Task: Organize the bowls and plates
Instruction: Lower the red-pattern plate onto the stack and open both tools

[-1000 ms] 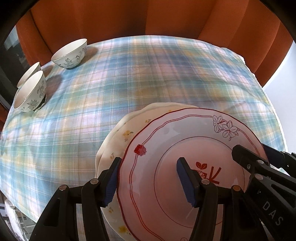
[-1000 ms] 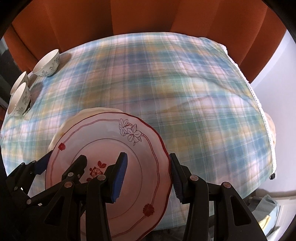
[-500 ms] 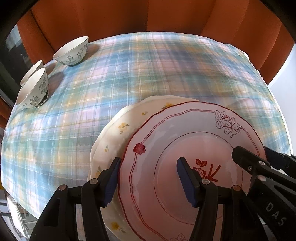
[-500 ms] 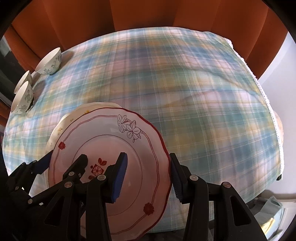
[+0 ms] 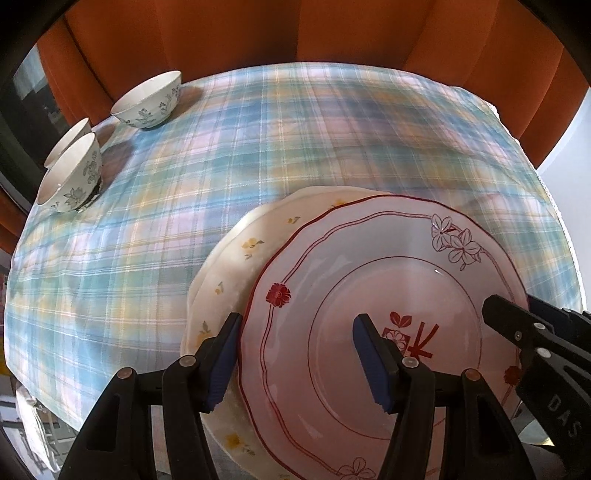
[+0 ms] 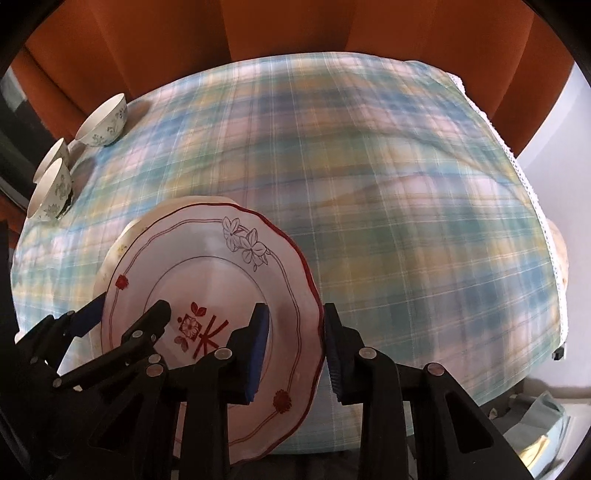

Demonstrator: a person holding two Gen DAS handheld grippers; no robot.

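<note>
Under your left gripper [image 5: 295, 354] the red-rimmed plate [image 5: 369, 295] sits as it did a second ago, while more of the cream plate [image 5: 236, 266] beneath it now shows at its left. Your fingers straddle the red-rimmed plate's left rim, one blue pad [image 5: 221, 365] outside the edge and one over the plate's well, parted and not pinching. The right gripper [image 5: 524, 332] reaches in from the lower right over the opposite rim. Open checked tablecloth [image 5: 258, 147] stretches away to the orange curtain [image 5: 258, 33]; three bowls [image 5: 147, 99] stand well apart at the far left.

From the right wrist view, your right gripper [image 6: 295, 347] has just been closing, its fingers nearer together than in the earlier frames, with the red-rimmed plate's [image 6: 207, 280] right rim between them. Whether the pads press it yet, you cannot tell. That plate overhangs the near table edge, lying on the cream plate [image 6: 125, 236], only a sliver of which shows. It is white with a scalloped red border, outlined blossoms at the far side and a red flower motif in the middle. Cloth to the right lies open up to its lace edge [image 6: 524, 184].
</note>
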